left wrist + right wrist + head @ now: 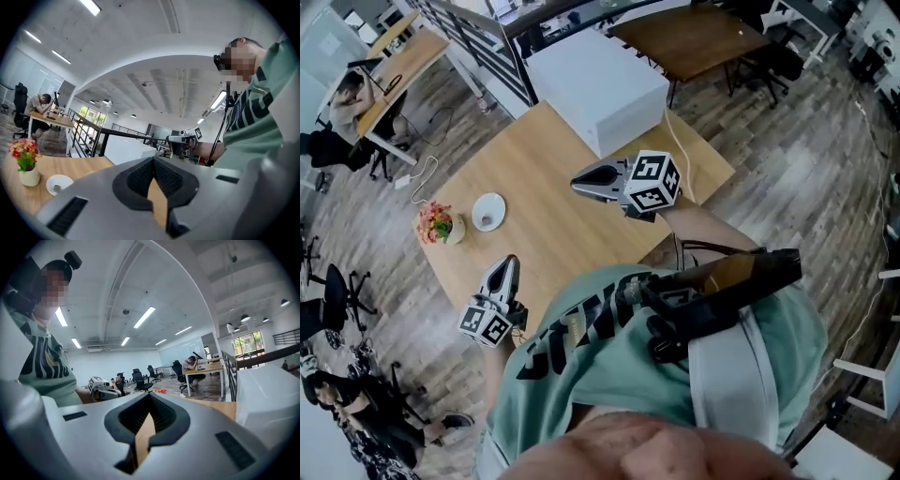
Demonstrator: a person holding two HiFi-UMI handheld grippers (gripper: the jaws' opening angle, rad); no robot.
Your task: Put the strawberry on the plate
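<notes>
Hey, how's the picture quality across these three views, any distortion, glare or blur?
Head view: strong wide-angle bending around the table, even light, sharp. Left gripper view: dark round vignette, ceiling light glaring, plate slightly soft. Right gripper view: same vignette, ceiling strips glaring, white box washed out.

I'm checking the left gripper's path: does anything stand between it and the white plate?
Nothing visible does. Only bare table lies between the left gripper and the plate; the flower vase stands off to its side.
</notes>
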